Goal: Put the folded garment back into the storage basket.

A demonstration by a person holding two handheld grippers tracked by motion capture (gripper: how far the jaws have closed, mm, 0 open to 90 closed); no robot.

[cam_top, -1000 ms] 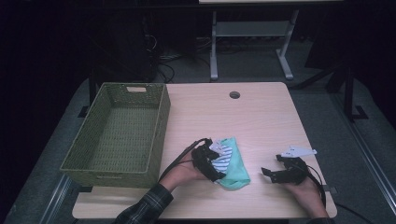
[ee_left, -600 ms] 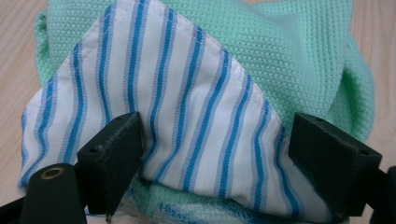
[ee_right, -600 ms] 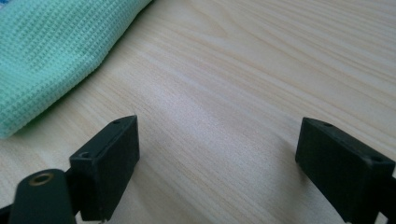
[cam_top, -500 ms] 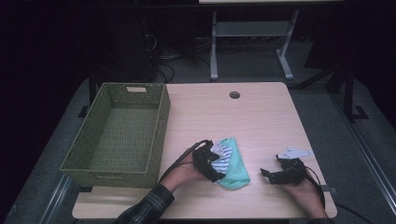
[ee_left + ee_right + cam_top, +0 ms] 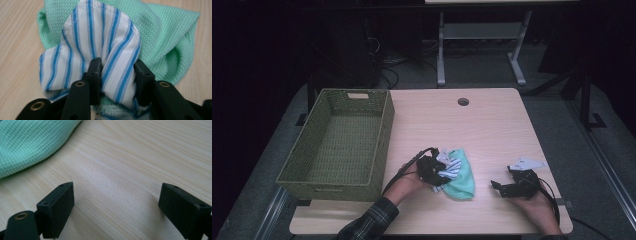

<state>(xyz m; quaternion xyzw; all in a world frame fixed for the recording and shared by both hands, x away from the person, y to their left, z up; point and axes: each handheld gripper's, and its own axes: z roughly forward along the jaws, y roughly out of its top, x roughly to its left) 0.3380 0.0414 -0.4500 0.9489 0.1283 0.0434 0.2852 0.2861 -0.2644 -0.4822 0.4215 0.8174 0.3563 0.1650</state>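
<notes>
Left claw (image 5: 117, 75) pinching the striped cloth (image 5: 95, 50).
My jaws have just been closing on its fold, green cloth (image 5: 165, 37) beneath; right claw (image 5: 117, 205) released, idle. Lifting and carrying to basket (image 5: 339, 145) remain, I judge.

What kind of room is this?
Probably a lab or workroom: a bare wooden table with a cable hole, a tangle of cables on the grey floor, another desk frame behind.
</notes>
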